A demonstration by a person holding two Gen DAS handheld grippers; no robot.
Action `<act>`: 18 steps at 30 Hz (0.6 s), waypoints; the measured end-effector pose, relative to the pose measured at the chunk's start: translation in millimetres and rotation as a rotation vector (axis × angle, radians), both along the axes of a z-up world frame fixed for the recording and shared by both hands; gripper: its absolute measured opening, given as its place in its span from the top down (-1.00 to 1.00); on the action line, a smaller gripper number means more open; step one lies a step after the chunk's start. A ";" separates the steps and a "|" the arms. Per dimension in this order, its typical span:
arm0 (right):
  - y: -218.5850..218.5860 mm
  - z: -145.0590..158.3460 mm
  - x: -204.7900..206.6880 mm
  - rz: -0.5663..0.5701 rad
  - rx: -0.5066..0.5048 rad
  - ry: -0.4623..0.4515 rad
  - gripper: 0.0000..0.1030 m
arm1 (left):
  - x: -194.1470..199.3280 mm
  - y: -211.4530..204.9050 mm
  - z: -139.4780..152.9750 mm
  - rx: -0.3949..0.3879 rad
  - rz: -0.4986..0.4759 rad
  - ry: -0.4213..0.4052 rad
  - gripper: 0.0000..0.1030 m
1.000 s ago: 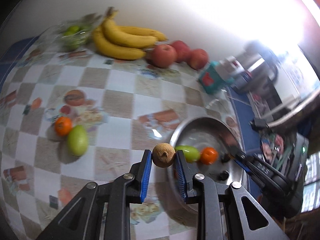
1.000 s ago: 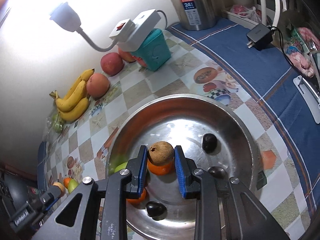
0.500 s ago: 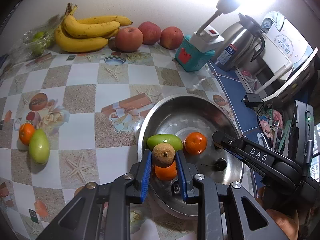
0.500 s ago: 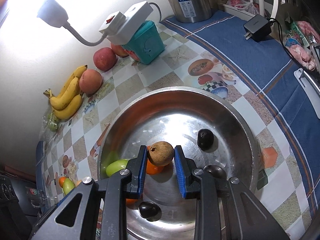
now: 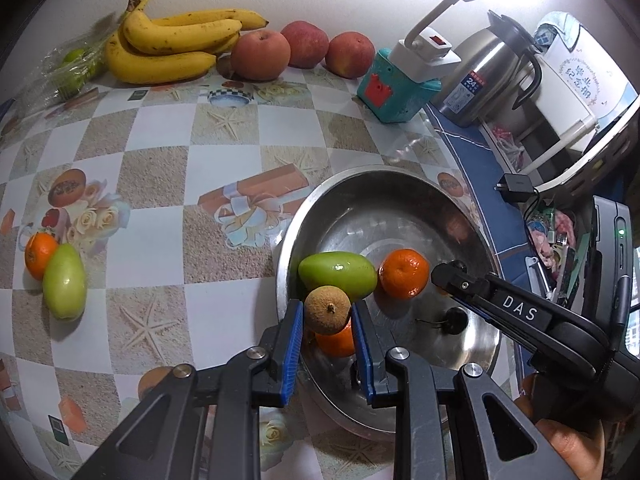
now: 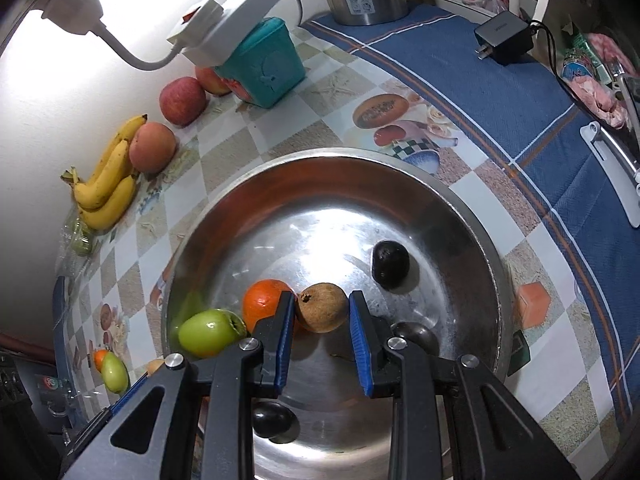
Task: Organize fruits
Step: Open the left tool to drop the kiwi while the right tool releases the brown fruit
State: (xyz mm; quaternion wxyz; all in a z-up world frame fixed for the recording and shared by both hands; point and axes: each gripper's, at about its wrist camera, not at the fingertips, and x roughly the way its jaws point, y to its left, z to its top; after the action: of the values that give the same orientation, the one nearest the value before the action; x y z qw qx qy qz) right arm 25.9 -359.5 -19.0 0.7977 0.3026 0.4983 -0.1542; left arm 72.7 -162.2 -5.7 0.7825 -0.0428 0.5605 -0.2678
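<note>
My left gripper (image 5: 327,312) is shut on a small brown round fruit (image 5: 327,309), held over the near left rim of the steel bowl (image 5: 384,178). In the bowl lie a green fruit (image 5: 338,274), an orange (image 5: 404,273), a second orange (image 5: 336,342) under the held fruit, and a dark fruit (image 5: 454,320). My right gripper (image 6: 322,304) is shut on another brown fruit (image 6: 323,307), low inside the bowl (image 6: 472,216) beside an orange (image 6: 262,304). The right gripper's finger (image 5: 500,304) reaches into the bowl from the right.
An orange (image 5: 40,254) and a green fruit (image 5: 64,280) lie together on the checkered cloth at the left. Bananas (image 5: 168,46), three apples (image 5: 260,54) and a bag of green fruit (image 5: 68,68) line the wall. A teal box (image 5: 394,88) and steel kettle (image 5: 492,76) stand behind the bowl.
My left gripper carried its brown fruit from above the cloth to over the bowl's near rim and lower. The right gripper kept its fruit and sank slightly inside the bowl.
</note>
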 end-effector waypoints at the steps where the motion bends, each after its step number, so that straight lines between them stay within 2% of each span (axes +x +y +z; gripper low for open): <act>1: -0.4 -0.9 -0.2 -0.001 0.003 0.003 0.45 | -0.2 -0.1 -0.7 0.002 0.000 0.002 0.49; 18: -1.5 -8.7 1.1 -0.018 0.012 0.047 0.45 | 0.7 -1.5 -7.0 0.010 -0.003 0.023 0.46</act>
State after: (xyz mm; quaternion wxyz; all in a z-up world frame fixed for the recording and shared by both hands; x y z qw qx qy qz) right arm 27.0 -361.0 -27.7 0.7825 0.3079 0.5152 -0.1655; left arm 73.4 -163.7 -12.7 0.7758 -0.0412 0.5707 -0.2659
